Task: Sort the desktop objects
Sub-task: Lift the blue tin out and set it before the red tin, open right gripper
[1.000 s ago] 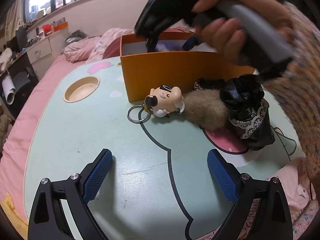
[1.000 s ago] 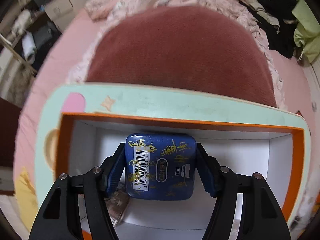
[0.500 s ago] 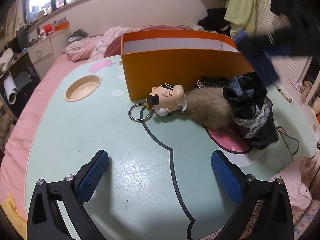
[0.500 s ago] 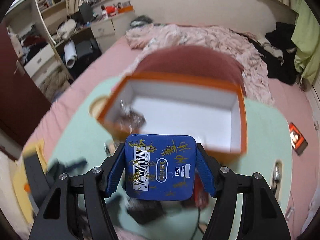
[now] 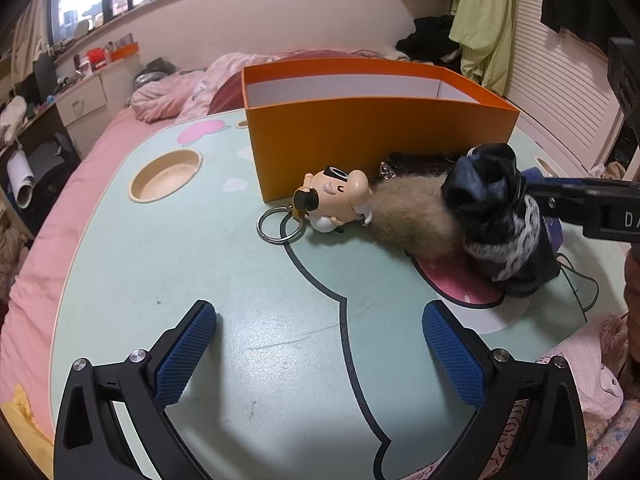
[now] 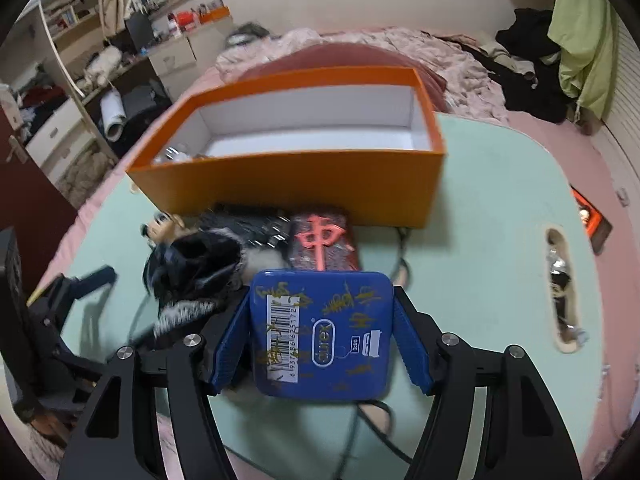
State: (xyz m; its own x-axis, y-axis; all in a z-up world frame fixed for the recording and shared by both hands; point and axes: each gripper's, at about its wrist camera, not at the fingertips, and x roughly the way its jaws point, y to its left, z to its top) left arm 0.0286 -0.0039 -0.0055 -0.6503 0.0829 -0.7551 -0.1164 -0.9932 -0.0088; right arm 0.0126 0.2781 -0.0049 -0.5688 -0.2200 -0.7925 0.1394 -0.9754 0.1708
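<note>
Right wrist view: right gripper point(image 6: 320, 338) clamps a blue tin point(image 6: 320, 332) near the orange box point(image 6: 296, 184); left gripper point(image 5: 318, 354) spread wide, jaws just opened, empty, over the table point(image 5: 200, 272).

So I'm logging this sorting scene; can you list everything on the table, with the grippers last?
table: one, pale green with cartoon print, on the bed.
box: one, orange outside, white inside, at the far side of the table.
keychain: one, pink cartoon figure with a metal ring, in front of the box.
fur ball: one, beige, right of the keychain.
black cloth: one, black with white lace, right of the fur ball.
red pack: one, dark red, against the box's front.
cable: one, black, on the table.
tin: one, blue with gold scribbles, in the right gripper.
left gripper: open, empty, above bare table.
right gripper: shut on the tin.
</note>
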